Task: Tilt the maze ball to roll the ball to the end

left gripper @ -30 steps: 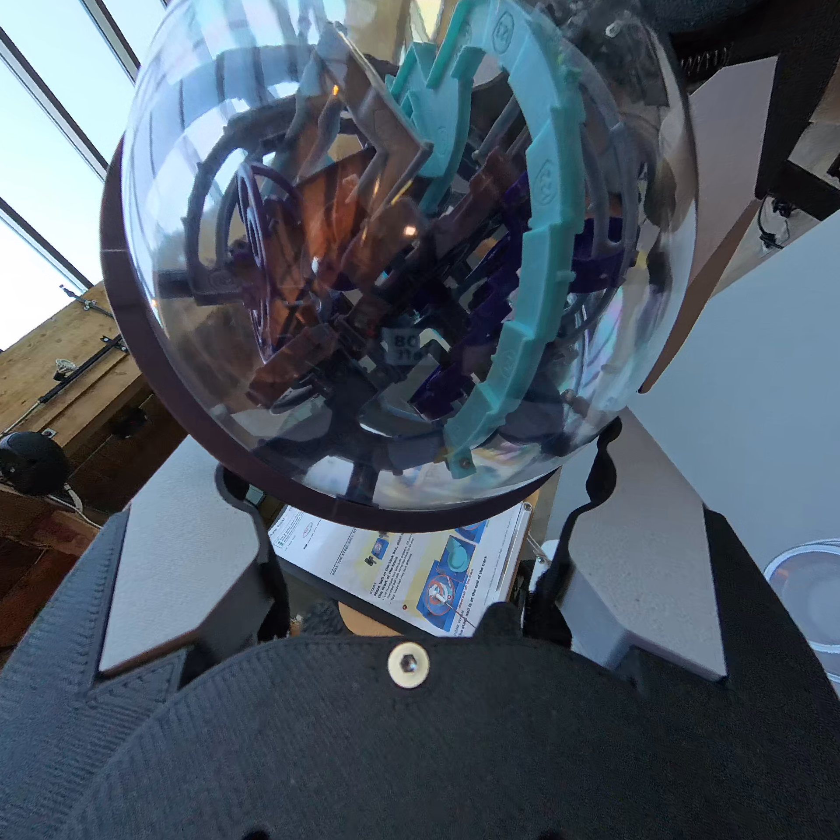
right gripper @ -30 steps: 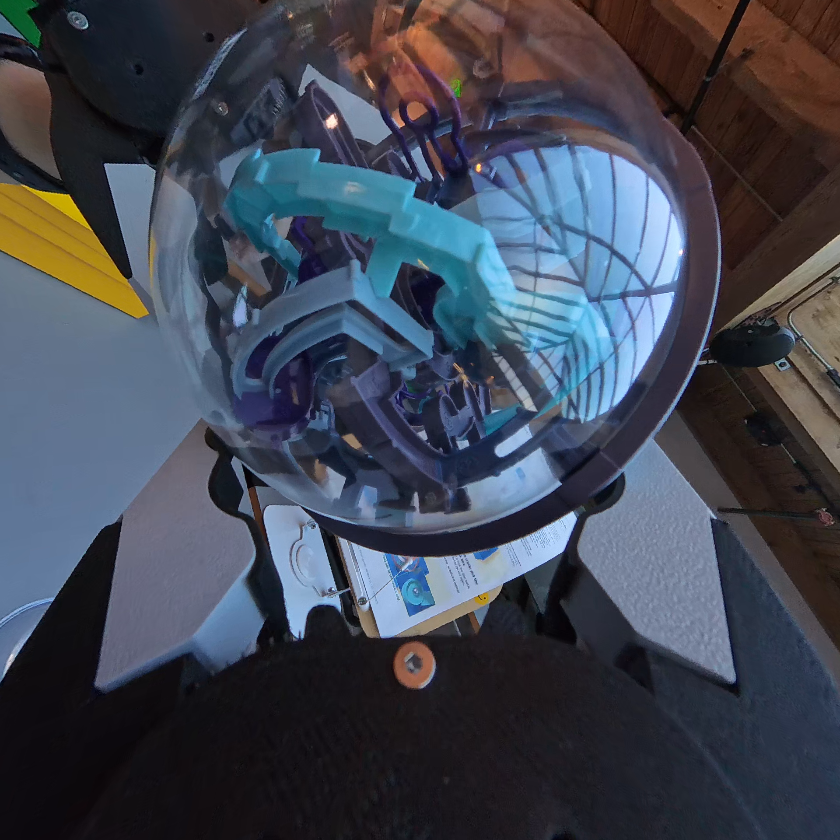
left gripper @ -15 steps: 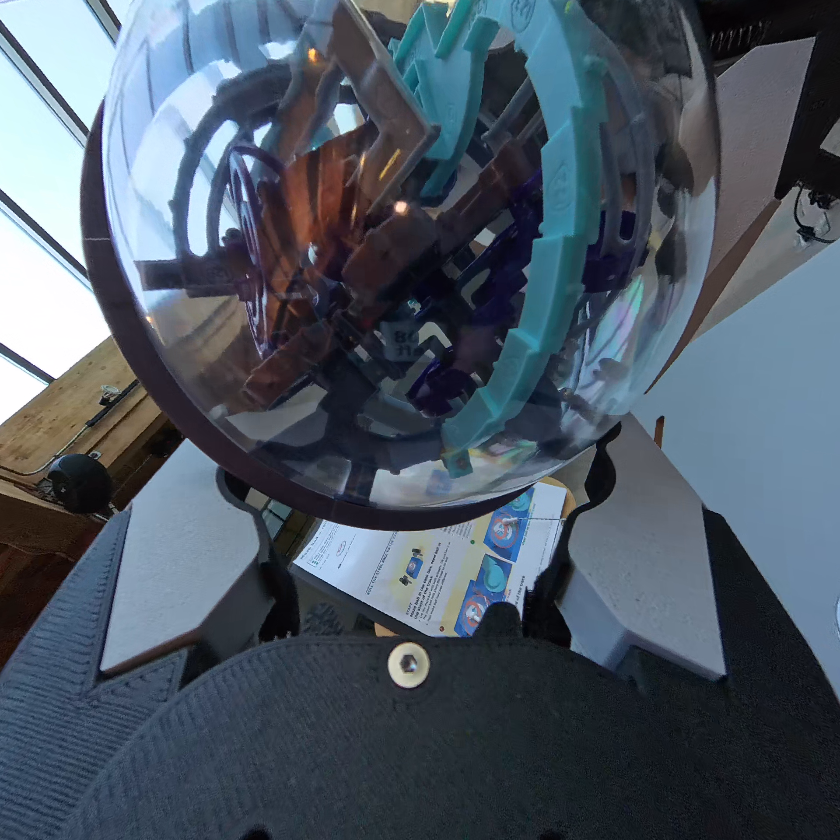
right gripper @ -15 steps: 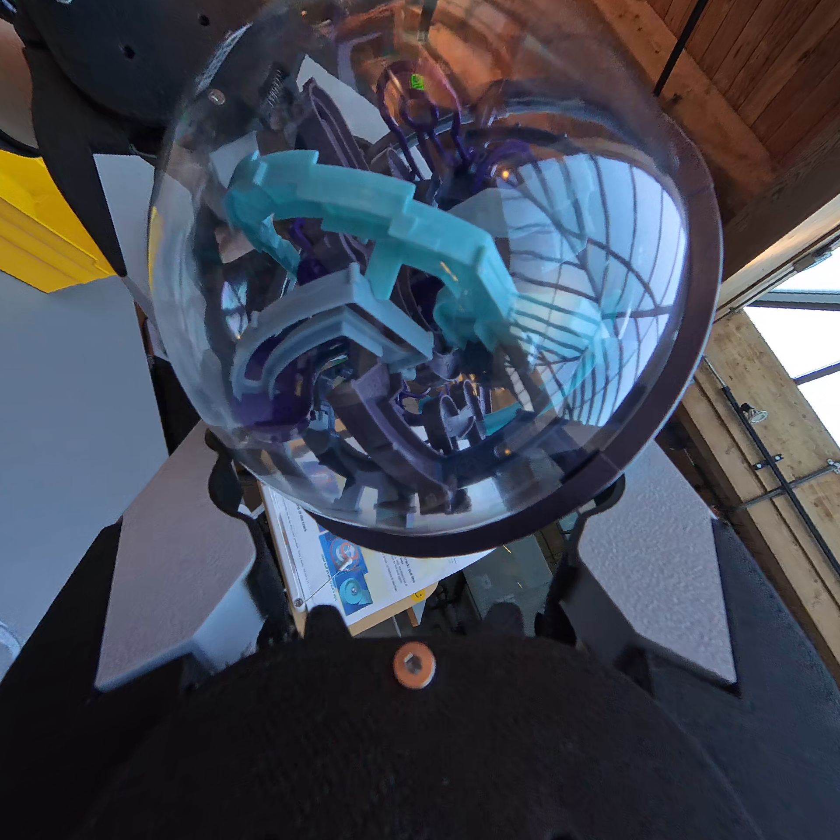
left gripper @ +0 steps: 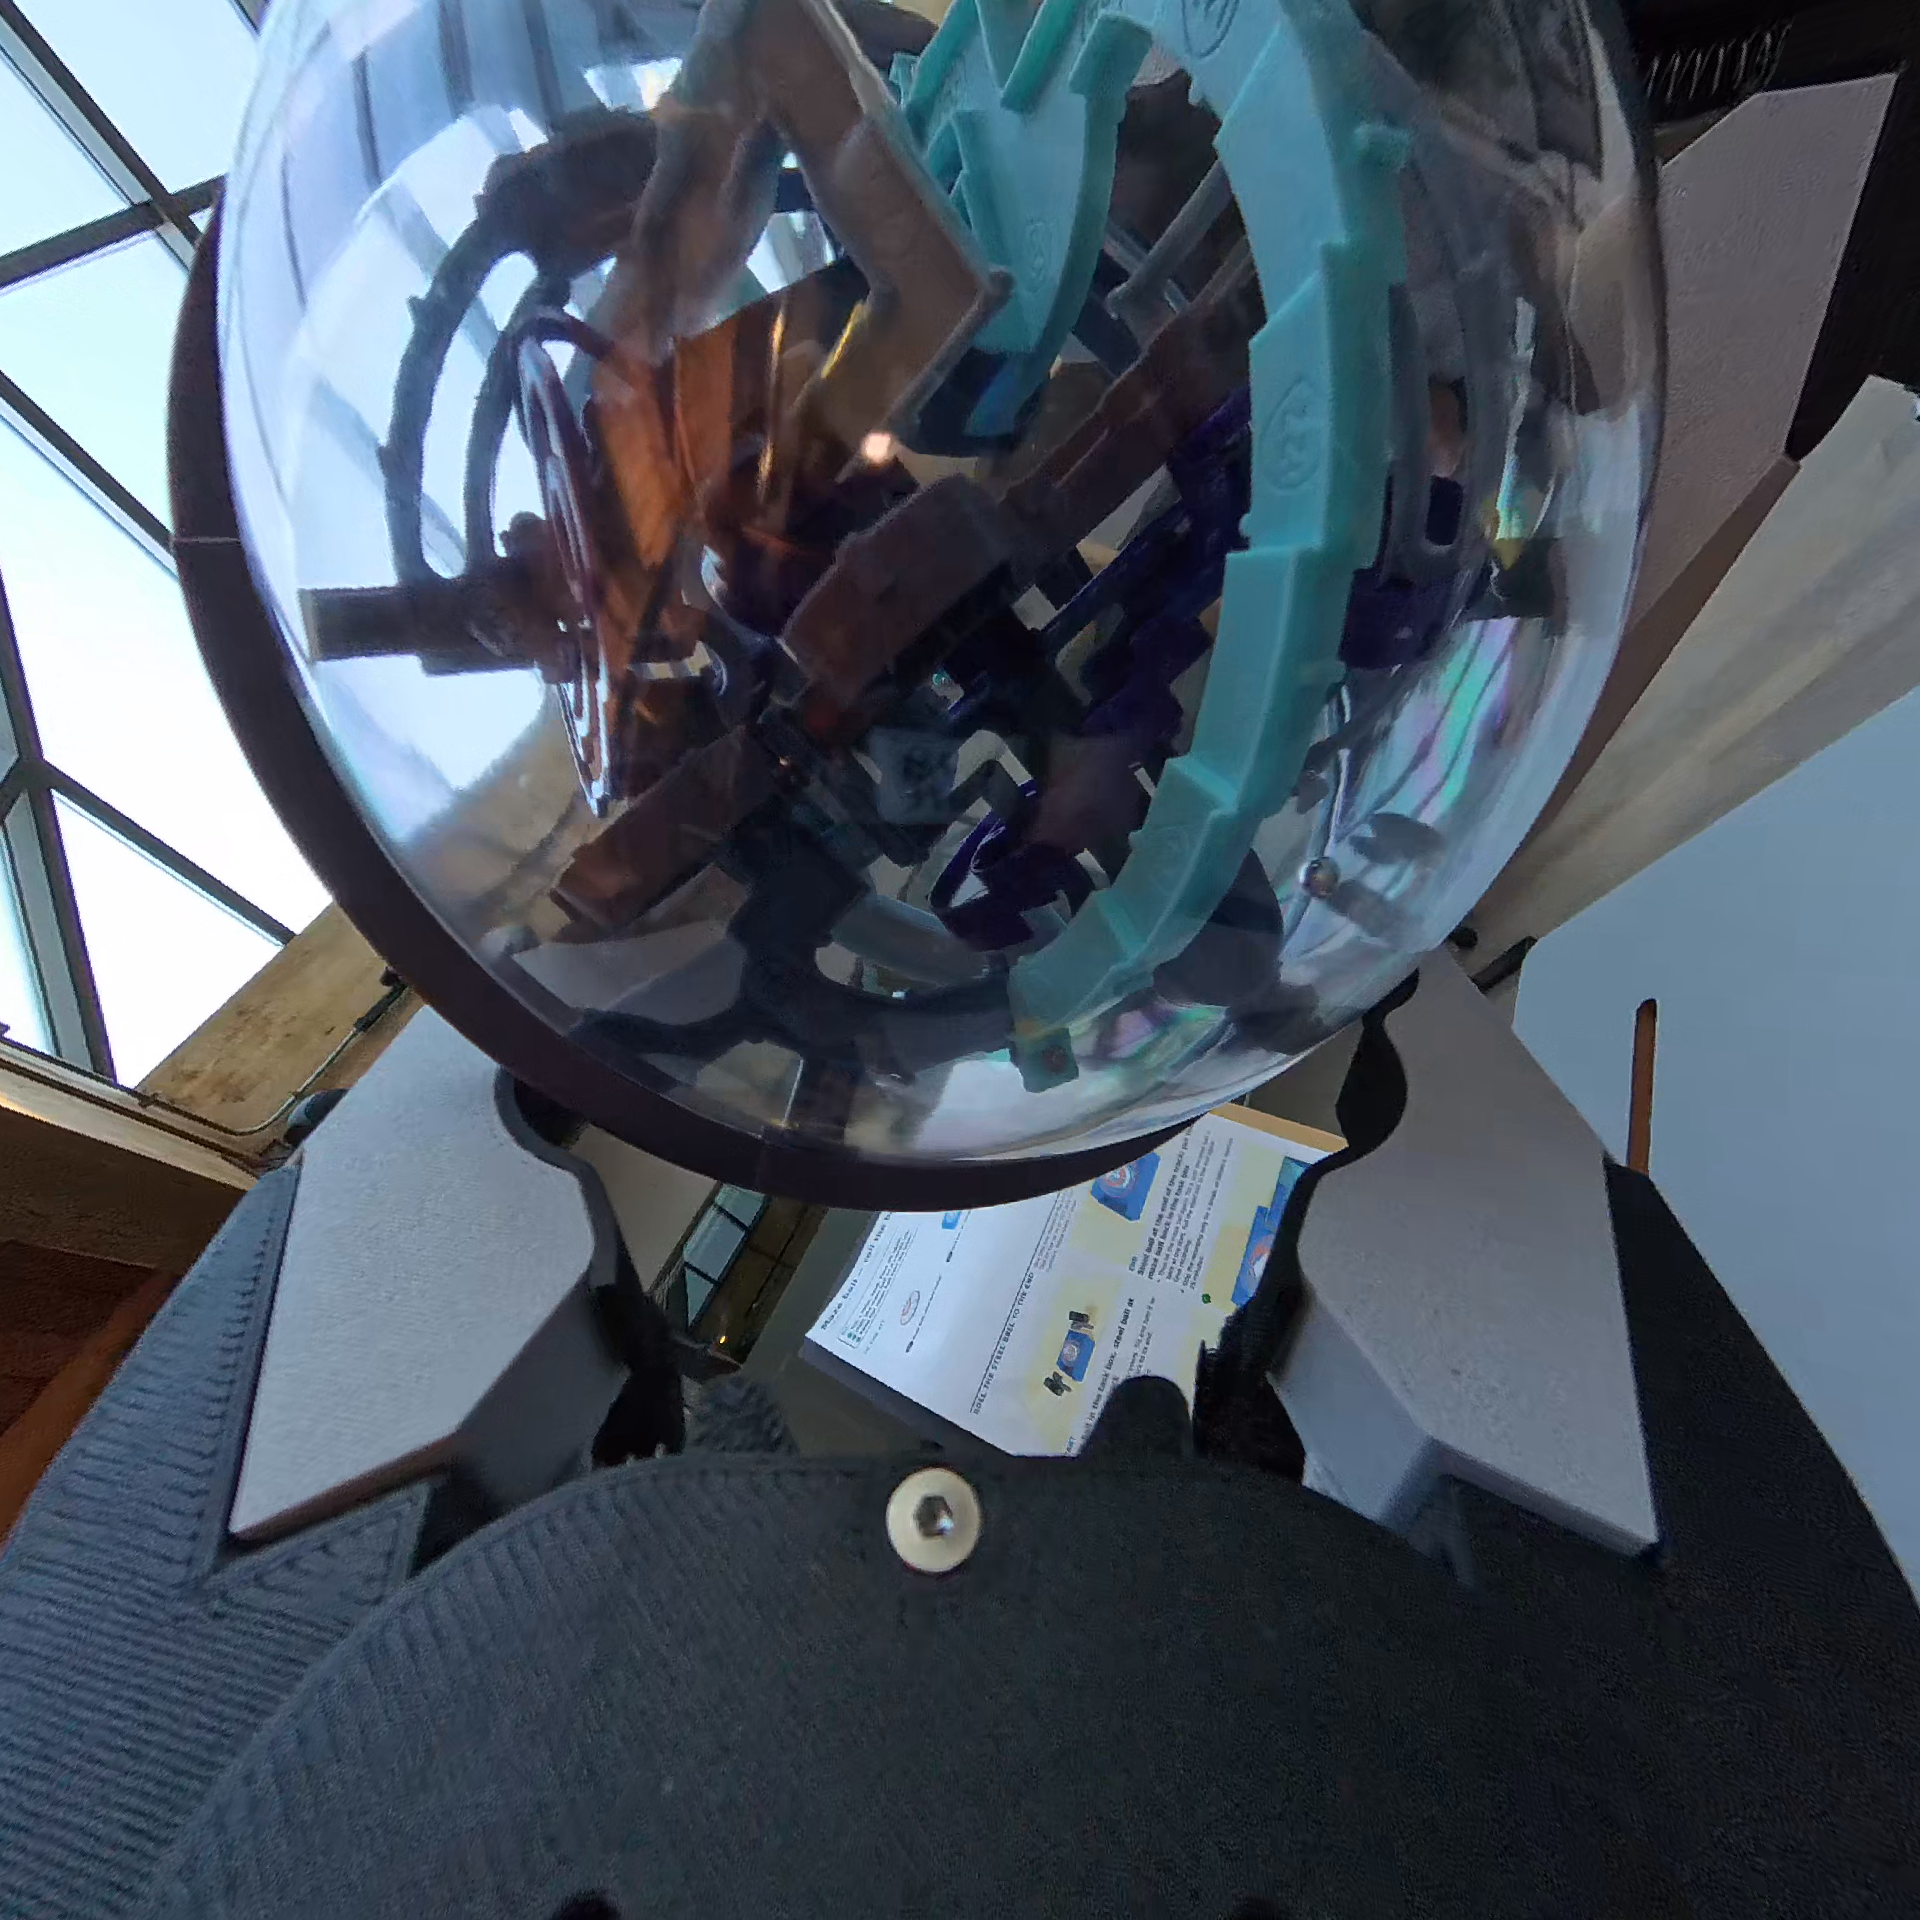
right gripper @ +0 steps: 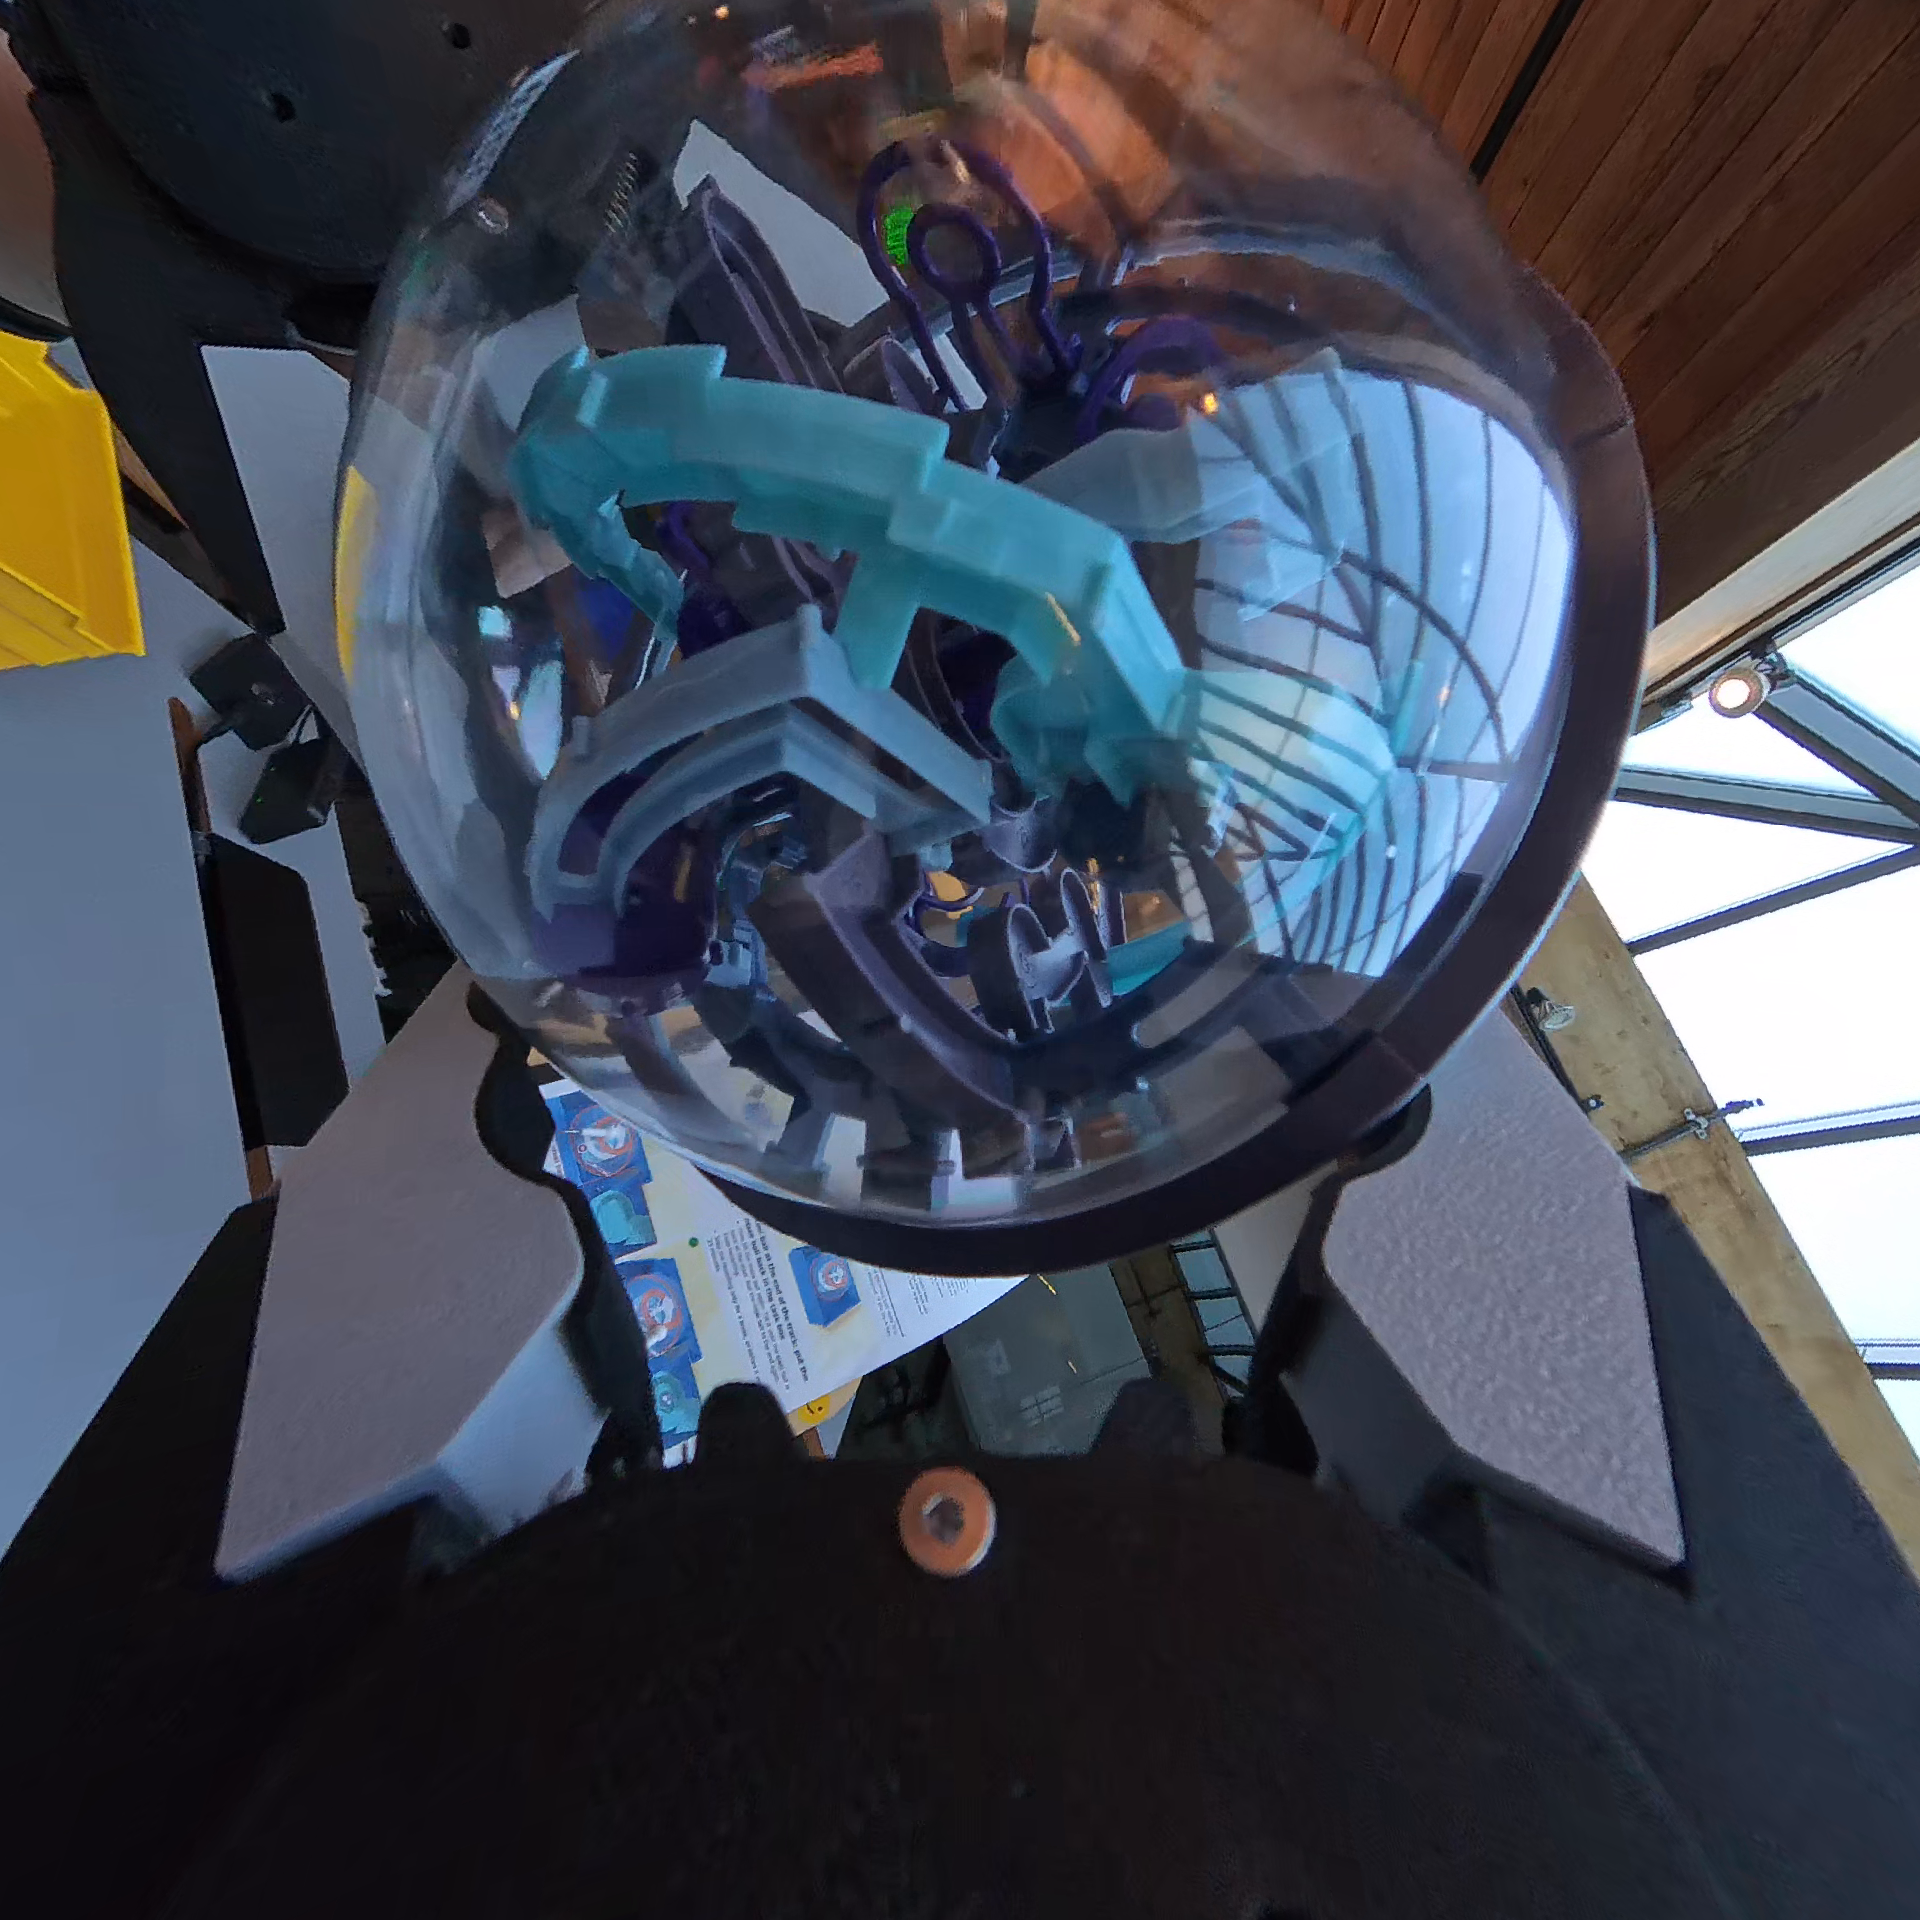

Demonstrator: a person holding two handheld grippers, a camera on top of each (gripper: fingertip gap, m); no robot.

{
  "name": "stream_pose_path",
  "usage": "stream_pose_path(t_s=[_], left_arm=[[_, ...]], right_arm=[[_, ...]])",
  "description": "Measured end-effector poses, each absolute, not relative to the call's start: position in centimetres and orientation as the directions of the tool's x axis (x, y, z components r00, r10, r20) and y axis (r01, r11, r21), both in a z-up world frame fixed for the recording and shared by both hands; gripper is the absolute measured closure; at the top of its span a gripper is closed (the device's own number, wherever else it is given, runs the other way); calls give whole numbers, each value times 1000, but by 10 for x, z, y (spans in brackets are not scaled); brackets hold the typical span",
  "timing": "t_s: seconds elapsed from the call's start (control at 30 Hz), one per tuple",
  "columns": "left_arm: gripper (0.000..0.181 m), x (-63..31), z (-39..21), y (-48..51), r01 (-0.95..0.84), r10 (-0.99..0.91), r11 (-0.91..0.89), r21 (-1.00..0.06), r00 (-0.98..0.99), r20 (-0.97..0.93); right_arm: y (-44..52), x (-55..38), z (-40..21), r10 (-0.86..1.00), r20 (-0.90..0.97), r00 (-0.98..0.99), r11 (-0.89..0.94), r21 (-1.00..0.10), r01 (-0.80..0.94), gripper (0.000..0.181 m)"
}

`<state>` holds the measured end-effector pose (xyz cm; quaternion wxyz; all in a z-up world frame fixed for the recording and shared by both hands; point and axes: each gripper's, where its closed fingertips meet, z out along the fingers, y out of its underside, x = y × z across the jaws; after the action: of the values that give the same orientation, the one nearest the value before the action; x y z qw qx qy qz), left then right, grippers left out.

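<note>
The maze ball (left gripper: 914, 582) has a glossy, clear plastic shell full of reflections, with matt teal, grey, brown and purple plastic tracks inside and a dark, smooth rim. Each hand-held gripper (right gripper: 951, 1174) shows ridged matt black plastic, grainy pale finger (left gripper: 426, 1288) faces and a shiny metal screw (left gripper: 933, 1521). The printed sheet (left gripper: 1049, 1309) is smooth paper; the ceiling boards (right gripper: 1704, 239) are wood.

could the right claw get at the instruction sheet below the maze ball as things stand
Probably not: the right claw is spread wide around the maze ball, which fills it and sits in front of the instruction sheet.
</note>
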<state>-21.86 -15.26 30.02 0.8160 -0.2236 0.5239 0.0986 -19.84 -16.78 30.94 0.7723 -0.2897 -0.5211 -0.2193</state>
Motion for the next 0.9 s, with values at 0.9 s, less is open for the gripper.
stream_pose_path(t_s=[0.9], left_arm=[[31,-219,289,-154,-332,-218,850,-408,485,-847]], right_arm=[[-173,-199,302,30,955,296,633,-247,734,23]])
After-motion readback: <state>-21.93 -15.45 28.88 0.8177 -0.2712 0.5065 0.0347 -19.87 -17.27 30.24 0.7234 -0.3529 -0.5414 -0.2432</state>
